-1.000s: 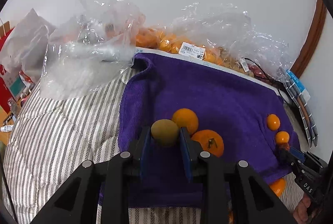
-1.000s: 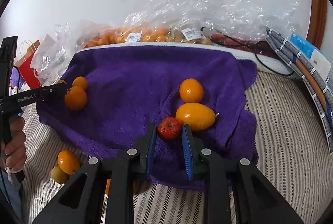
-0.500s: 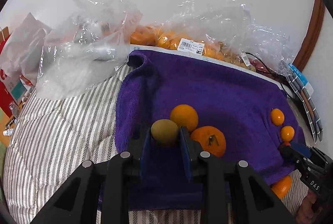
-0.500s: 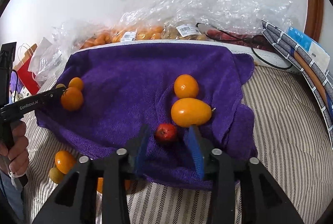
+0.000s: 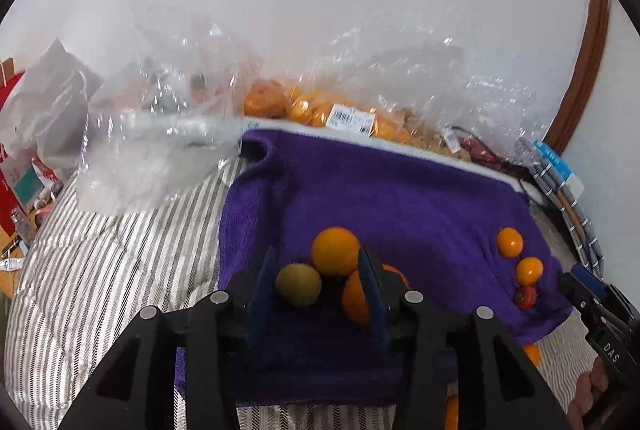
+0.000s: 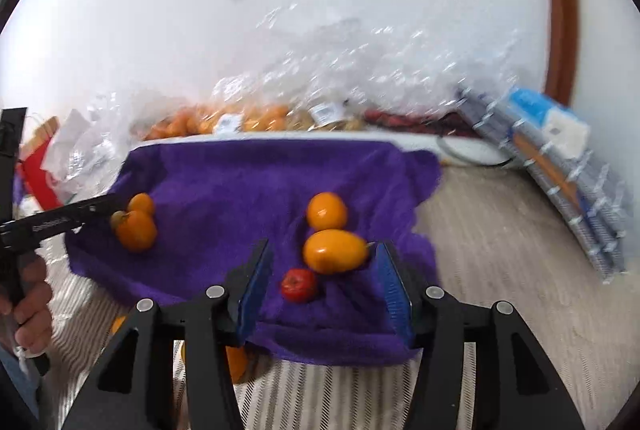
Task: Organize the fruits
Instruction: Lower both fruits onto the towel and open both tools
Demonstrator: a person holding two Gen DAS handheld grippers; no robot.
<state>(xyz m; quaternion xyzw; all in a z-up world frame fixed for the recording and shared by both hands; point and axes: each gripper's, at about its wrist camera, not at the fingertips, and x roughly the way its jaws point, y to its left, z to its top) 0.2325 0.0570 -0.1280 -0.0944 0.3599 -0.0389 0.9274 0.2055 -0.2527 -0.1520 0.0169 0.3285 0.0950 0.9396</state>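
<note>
Both tongs have just opened. The left tongs released the greenish fruit, which now lies on the purple towel touching the round orange. The right tongs let go the small red fruit beside the oval orange fruit. So two groups seem placed; farther, bagged oranges wait by the wall.

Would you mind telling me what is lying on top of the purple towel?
On the purple towel lie two orange fruits with a greenish fruit at its left, and two more orange fruits plus a small red fruit at its right. What lies underneath the towel is covered.
</note>
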